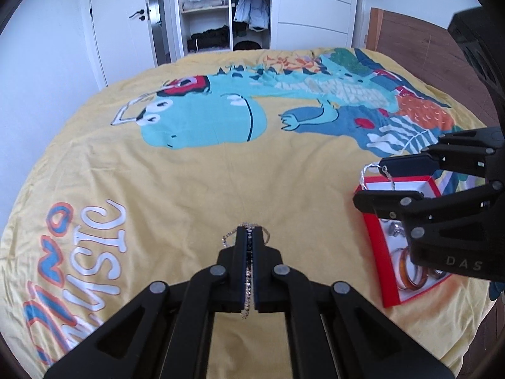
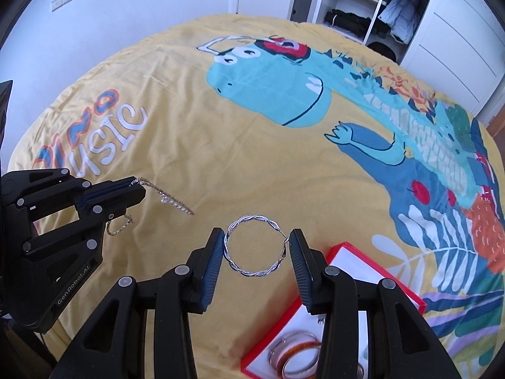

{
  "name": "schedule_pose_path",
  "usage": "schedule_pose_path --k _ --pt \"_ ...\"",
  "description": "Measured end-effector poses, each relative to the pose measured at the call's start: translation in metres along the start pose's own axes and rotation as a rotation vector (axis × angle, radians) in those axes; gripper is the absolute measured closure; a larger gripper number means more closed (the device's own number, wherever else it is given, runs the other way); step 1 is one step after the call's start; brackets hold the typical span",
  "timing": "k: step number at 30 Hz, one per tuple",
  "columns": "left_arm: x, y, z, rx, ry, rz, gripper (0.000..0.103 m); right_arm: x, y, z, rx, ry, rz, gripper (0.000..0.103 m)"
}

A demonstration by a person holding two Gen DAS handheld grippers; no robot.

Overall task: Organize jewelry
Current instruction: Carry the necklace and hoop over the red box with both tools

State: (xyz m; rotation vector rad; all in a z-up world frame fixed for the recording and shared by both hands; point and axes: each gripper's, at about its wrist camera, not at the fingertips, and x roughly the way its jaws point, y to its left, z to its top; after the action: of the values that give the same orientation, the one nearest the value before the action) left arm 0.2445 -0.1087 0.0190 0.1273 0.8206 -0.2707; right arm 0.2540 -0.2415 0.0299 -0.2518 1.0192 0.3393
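Note:
My left gripper (image 1: pixel 251 229) is shut on a thin silver chain (image 1: pixel 248 271) that runs between its fingers; in the right wrist view the chain (image 2: pixel 167 200) hangs from that gripper (image 2: pixel 139 186) onto the yellow bedspread. My right gripper (image 2: pixel 257 246) holds a twisted silver hoop (image 2: pixel 255 246) across its width, the fingers pressing on both sides, above the bed beside a red box. In the left wrist view the right gripper (image 1: pixel 372 180) with the hoop (image 1: pixel 386 173) is over the red box (image 1: pixel 375 230).
The red box (image 2: pixel 344 252) with a white lining holds orange and clear bangles (image 2: pixel 296 357) and small silver pieces. The bed has a yellow dinosaur-print cover (image 1: pixel 189 173). An open wardrobe (image 1: pixel 217 9) and a white door stand beyond the bed.

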Motion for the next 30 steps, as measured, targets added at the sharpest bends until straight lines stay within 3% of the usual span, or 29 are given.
schedule_pose_path --k 16,30 --pt "-0.122 -0.001 -0.022 0.007 -0.118 0.027 0.101 -0.118 0.033 -0.039 0.009 -0.111 -0.045 0.061" --pt "-0.212 0.005 -0.042 0.001 -0.198 0.061 0.101 -0.203 0.038 -0.096 0.071 -0.238 -0.072 0.061"
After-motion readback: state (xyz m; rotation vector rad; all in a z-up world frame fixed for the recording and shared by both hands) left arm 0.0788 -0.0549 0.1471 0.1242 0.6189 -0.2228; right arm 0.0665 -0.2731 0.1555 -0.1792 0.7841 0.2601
